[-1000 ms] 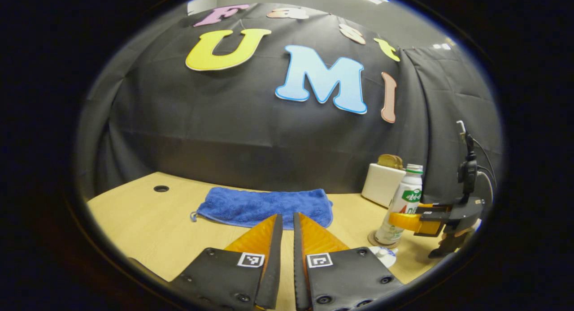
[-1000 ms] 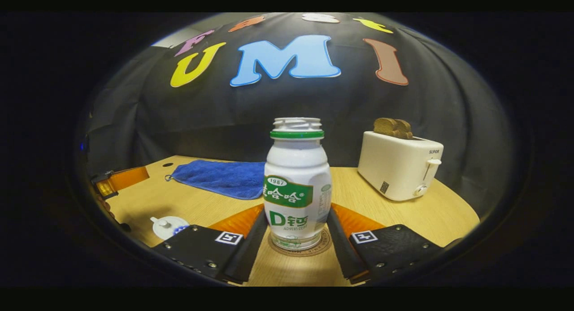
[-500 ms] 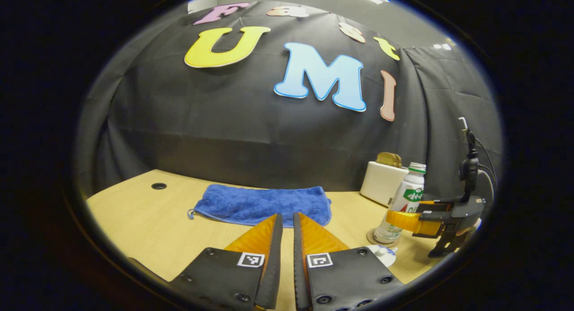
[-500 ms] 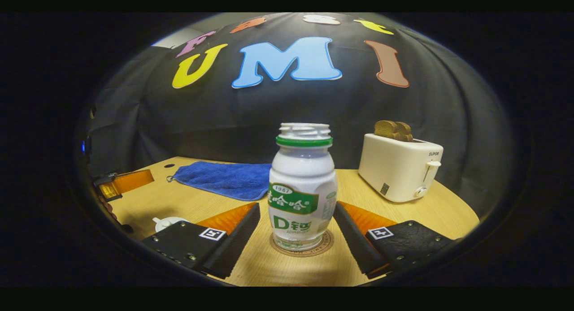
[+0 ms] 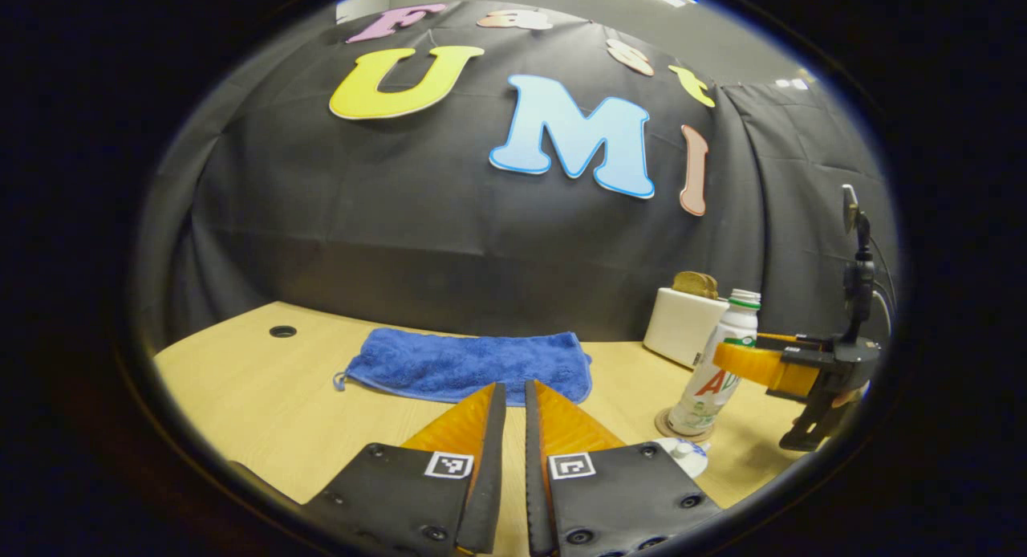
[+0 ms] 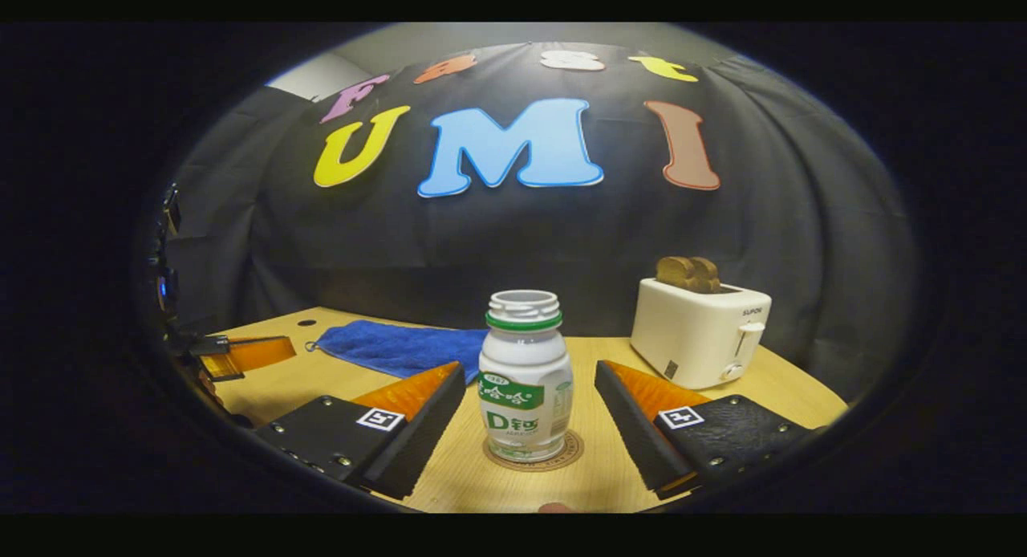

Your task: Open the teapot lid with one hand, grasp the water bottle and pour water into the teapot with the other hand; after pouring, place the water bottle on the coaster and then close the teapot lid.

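Note:
The white water bottle (image 6: 525, 380) with a green label stands upright and uncapped on the round coaster (image 6: 563, 458). My right gripper (image 6: 529, 368) is open, its fingers spread wide on either side of the bottle and apart from it. In the left gripper view the bottle (image 5: 714, 376) and coaster (image 5: 664, 425) are at the right, with the right gripper (image 5: 746, 363) beside the bottle's upper half. My left gripper (image 5: 513, 387) is shut with nothing seen between its fingers. A white teapot lid (image 5: 686, 454) with a knob peeks out just right of it; the teapot's body is hidden.
A blue towel (image 5: 473, 364) lies at the back of the wooden table (image 5: 265, 396). A white toaster (image 6: 698, 328) with toast in it stands behind and right of the bottle. A small round hole (image 5: 282, 331) is in the table's far left corner.
My right gripper has opened, let go of the bottle on the coaster, and drawn back and upward from it. The left gripper has stayed where it was, shut.

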A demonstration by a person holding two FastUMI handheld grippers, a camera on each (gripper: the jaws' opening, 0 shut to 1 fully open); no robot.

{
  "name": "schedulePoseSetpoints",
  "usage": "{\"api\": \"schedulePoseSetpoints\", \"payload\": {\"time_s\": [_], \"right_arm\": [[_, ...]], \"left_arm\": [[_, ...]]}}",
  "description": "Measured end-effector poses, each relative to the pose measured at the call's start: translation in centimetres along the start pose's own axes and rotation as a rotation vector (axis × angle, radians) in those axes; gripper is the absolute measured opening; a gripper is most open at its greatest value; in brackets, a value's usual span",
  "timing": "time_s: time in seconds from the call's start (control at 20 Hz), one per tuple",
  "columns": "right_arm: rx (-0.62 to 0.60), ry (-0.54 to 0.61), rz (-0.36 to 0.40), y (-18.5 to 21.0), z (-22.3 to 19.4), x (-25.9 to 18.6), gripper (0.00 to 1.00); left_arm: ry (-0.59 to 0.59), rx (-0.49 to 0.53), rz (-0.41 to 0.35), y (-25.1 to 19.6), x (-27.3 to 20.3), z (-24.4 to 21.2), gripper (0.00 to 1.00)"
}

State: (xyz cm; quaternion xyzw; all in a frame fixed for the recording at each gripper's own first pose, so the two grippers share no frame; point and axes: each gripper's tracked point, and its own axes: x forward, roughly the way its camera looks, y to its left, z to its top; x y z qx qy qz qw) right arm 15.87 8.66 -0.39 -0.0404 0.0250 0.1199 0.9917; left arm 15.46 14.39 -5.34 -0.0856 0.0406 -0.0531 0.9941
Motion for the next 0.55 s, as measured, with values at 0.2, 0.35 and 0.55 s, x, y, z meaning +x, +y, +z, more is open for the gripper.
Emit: {"api": "schedulePoseSetpoints", "payload": {"time_s": [0.2, 0.35, 0.55], "right_arm": [[-0.037, -0.036, 0.000, 0.5, 0.2, -2.3, 0.99], [-0.064, -0.055, -0.013, 0.7, 0.0, -4.6, 0.99], [-0.095, -0.081, -0.042, 0.4, 0.5, -7.9, 0.99]], "left_arm": [[0.003, 0.006, 0.001, 0.0, -0.1, 0.0, 0.18], [-0.014, 0.015, -0.007, -0.6, -0.7, 1.0, 0.20], [-0.040, -0.016, -0.002, -1.8, -3.2, 2.2, 0.20]]}}
